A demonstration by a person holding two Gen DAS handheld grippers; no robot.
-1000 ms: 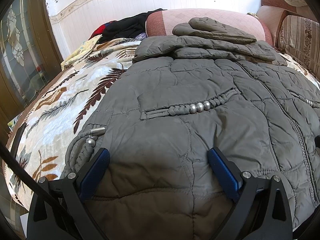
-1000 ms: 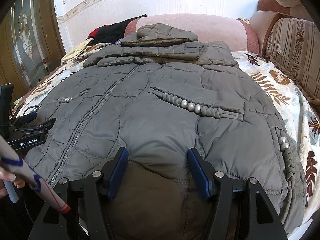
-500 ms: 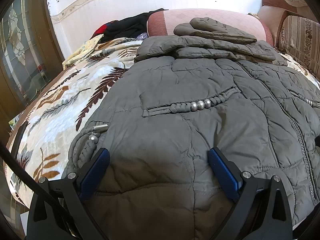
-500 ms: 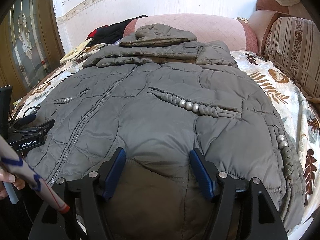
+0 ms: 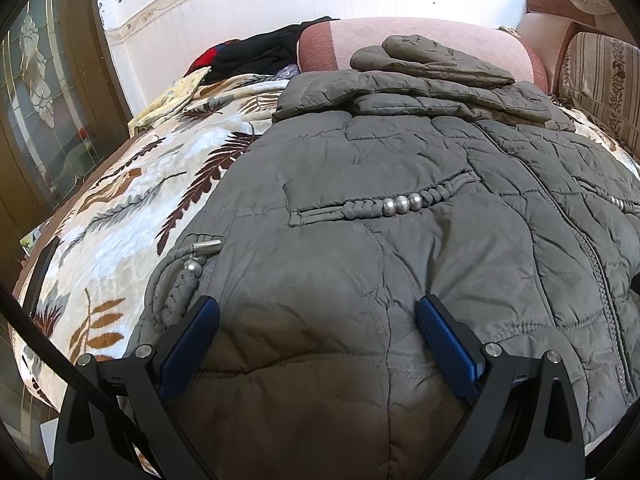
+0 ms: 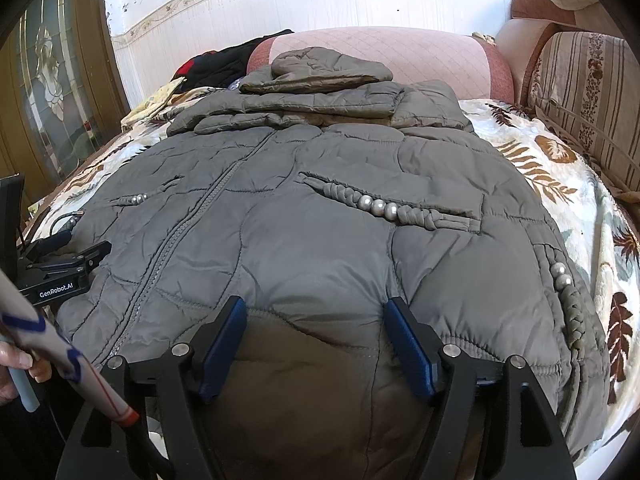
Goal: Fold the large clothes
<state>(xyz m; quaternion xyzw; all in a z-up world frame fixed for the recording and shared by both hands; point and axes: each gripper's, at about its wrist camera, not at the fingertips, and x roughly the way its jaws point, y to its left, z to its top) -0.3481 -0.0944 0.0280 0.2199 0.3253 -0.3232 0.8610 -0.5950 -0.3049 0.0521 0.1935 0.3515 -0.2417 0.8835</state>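
Bed with leaf blanket, white wall behind. Grey coat spread flat on top. Left gripper jaws apart. Right gripper jaws just opening, coat hem between.

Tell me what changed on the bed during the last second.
The right claw has just been opening its jaws a little over the hem of the grey quilted jacket, pads not pressing. The left claw stays wide open; the jacket lies as before.
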